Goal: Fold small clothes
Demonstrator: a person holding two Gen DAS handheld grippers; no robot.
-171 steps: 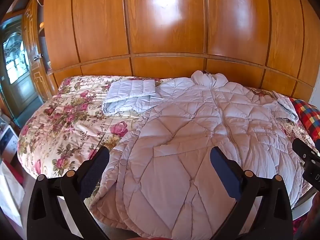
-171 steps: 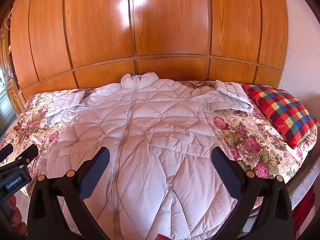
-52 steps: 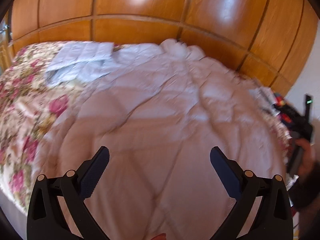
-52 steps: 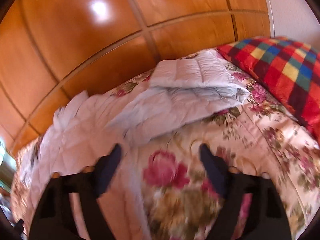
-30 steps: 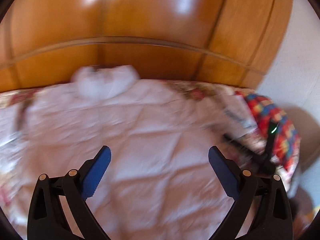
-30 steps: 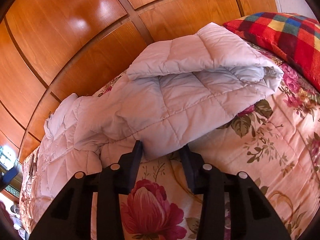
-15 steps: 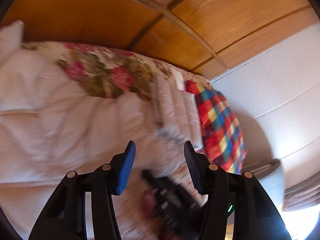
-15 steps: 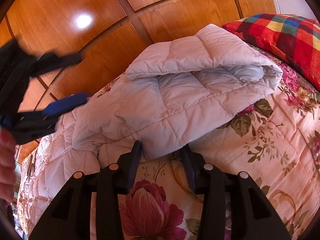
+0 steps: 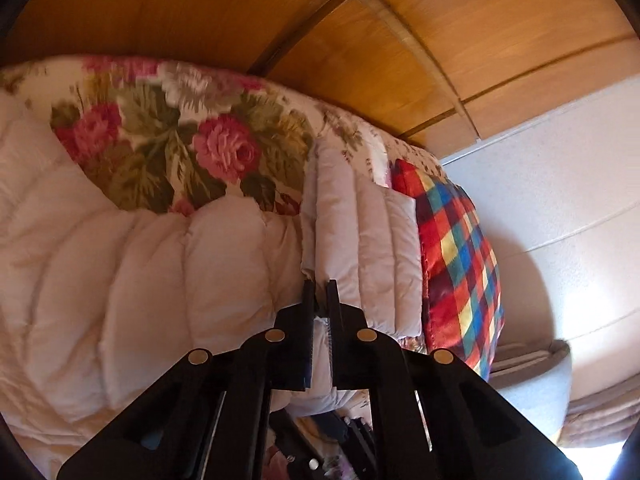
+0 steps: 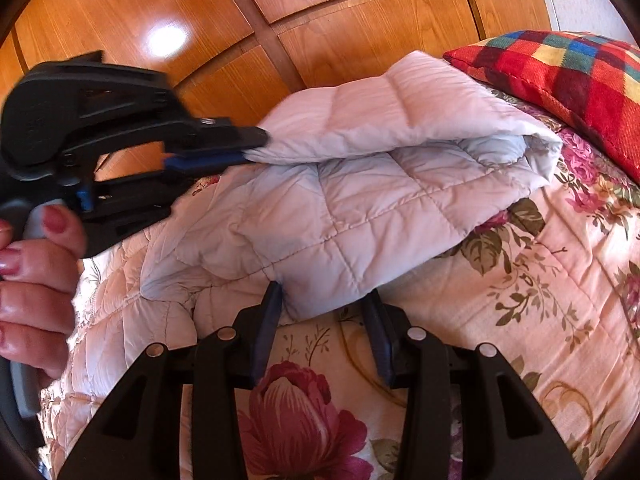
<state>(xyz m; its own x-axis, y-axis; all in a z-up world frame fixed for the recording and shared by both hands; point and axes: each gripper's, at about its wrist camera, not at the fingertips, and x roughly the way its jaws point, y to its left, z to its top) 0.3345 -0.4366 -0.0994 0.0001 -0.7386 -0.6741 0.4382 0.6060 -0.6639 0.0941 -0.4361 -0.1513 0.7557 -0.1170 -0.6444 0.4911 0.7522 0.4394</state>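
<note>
A pale lilac quilted jacket lies spread on the flowered bed; its right sleeve is folded back on itself. My left gripper is shut on the upper edge of that sleeve; it also shows in the right wrist view, pinching the sleeve's cuff end. My right gripper is part open, its fingers either side of the sleeve's lower corner, not closed on it.
A red checked pillow lies right of the sleeve, also in the left wrist view. The flowered bedspread covers the bed. A wooden panelled wall stands behind. A white wall is at the right.
My left gripper swung right across the jacket to the sleeve and closed on its upper edge. My right gripper has stayed at the sleeve's lower corner since about a second ago.
</note>
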